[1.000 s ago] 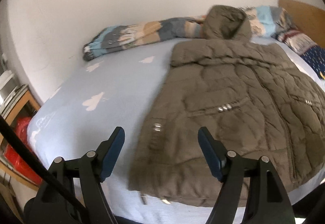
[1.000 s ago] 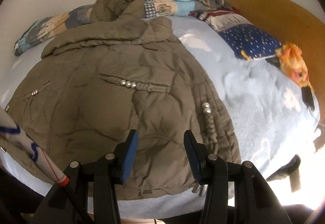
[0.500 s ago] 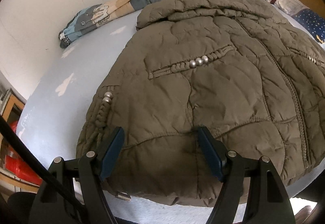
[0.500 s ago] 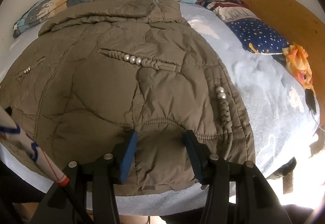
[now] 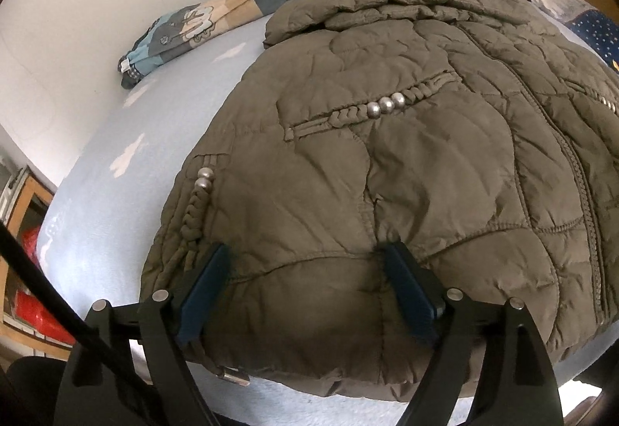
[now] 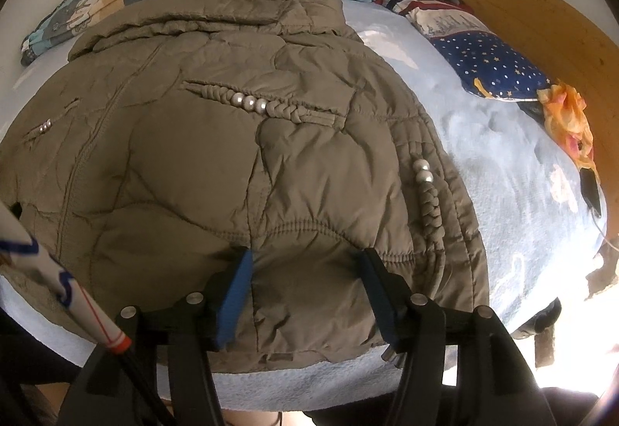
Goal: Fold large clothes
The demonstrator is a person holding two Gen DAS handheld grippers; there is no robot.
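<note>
both grippers [image 5: 305, 263] [image 6: 305, 267] spread over jacket [image 5: 387, 155] hem.

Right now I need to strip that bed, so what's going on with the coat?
A person with a gripper in each hand is folding the olive quilted coat, spread front-up on the light blue bed. The left gripper and right gripper are both open, each straddling puffy fabric near the bottom hem. Neither has closed on it, and nothing is folded yet.

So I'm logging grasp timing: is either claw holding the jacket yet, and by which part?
Nothing is held yet. Both the left claw and right claw are open, straddling the brown quilted jacket's bottom hem.
</note>
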